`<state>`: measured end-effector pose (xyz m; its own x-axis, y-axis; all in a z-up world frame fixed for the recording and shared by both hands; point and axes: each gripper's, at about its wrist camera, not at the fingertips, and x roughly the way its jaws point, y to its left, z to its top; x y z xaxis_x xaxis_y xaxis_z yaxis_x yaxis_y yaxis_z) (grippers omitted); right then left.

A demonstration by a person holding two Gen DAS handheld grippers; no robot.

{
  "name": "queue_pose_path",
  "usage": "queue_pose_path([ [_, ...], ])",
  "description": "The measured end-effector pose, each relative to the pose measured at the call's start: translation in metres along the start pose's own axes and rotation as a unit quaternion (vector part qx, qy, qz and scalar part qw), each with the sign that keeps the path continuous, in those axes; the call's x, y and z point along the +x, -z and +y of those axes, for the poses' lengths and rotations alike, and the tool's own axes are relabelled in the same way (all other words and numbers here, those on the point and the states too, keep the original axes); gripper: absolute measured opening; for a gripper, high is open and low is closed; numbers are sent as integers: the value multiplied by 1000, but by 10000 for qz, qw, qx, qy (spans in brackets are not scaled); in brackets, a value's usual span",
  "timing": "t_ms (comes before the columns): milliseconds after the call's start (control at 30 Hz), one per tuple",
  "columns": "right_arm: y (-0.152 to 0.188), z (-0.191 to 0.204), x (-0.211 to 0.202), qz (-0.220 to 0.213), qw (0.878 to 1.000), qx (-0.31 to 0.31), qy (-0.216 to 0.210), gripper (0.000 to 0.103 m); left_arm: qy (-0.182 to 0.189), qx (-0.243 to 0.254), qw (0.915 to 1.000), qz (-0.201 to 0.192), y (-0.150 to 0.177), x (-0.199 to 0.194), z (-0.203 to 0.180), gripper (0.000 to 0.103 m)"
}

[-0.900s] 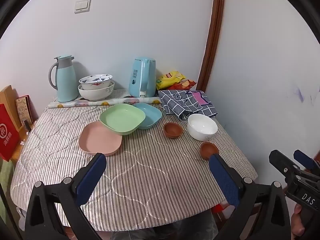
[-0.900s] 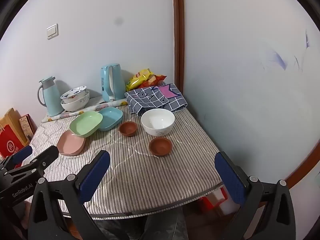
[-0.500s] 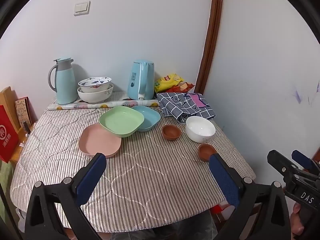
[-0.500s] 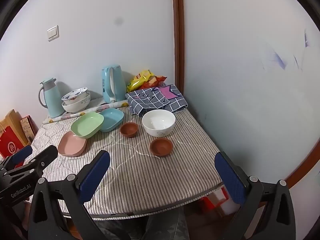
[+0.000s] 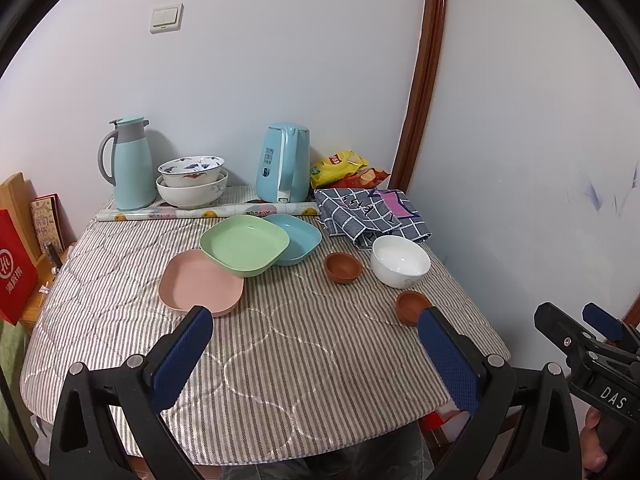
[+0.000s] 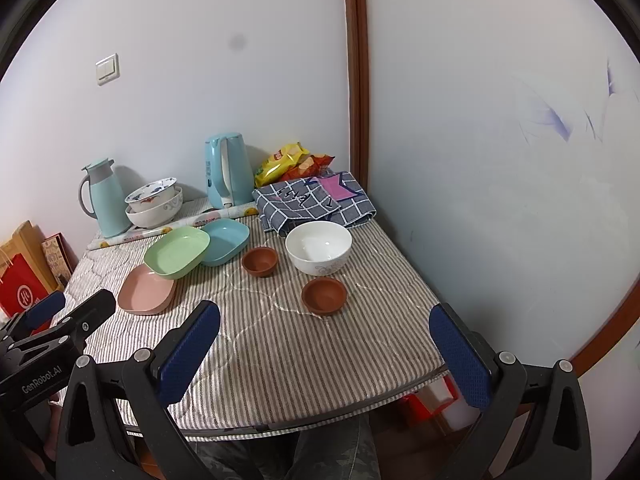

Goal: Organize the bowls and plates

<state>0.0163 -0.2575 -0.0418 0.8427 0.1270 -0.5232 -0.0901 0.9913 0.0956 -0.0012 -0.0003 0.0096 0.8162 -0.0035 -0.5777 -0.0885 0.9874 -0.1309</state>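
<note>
On the striped table [image 5: 280, 352] lie a pink plate [image 5: 200, 282], a green plate [image 5: 244, 244] overlapping it, and a blue plate [image 5: 294, 236] behind. To the right stand two small brown bowls [image 5: 343, 266] [image 5: 412, 305] and a white bowl [image 5: 400, 260]. Two patterned bowls [image 5: 192, 182] are stacked at the back. My left gripper [image 5: 316, 344] is open and empty above the table's near edge. My right gripper [image 6: 324, 344] is open and empty, near the front right; the nearer brown bowl [image 6: 324, 295] lies ahead of it.
A thermos jug [image 5: 130, 164], a blue kettle [image 5: 284, 162], snack bags [image 5: 340, 164] and a folded checked cloth [image 5: 368, 216] line the back. A rolled sheet [image 5: 200, 213] lies before them. Walls close the back and right. Red bag [image 5: 14, 268] stands left.
Both grippers have drawn back slightly and risen; the table objects sit a little lower in view. Nothing on the table has moved.
</note>
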Motion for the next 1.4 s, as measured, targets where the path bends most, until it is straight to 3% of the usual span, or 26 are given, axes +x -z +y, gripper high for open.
queue_pose_path([
  [1400, 1, 5, -2, -11, 10000, -38, -27, 103, -1, 12, 10000, -50, 1, -6, 3, 103],
])
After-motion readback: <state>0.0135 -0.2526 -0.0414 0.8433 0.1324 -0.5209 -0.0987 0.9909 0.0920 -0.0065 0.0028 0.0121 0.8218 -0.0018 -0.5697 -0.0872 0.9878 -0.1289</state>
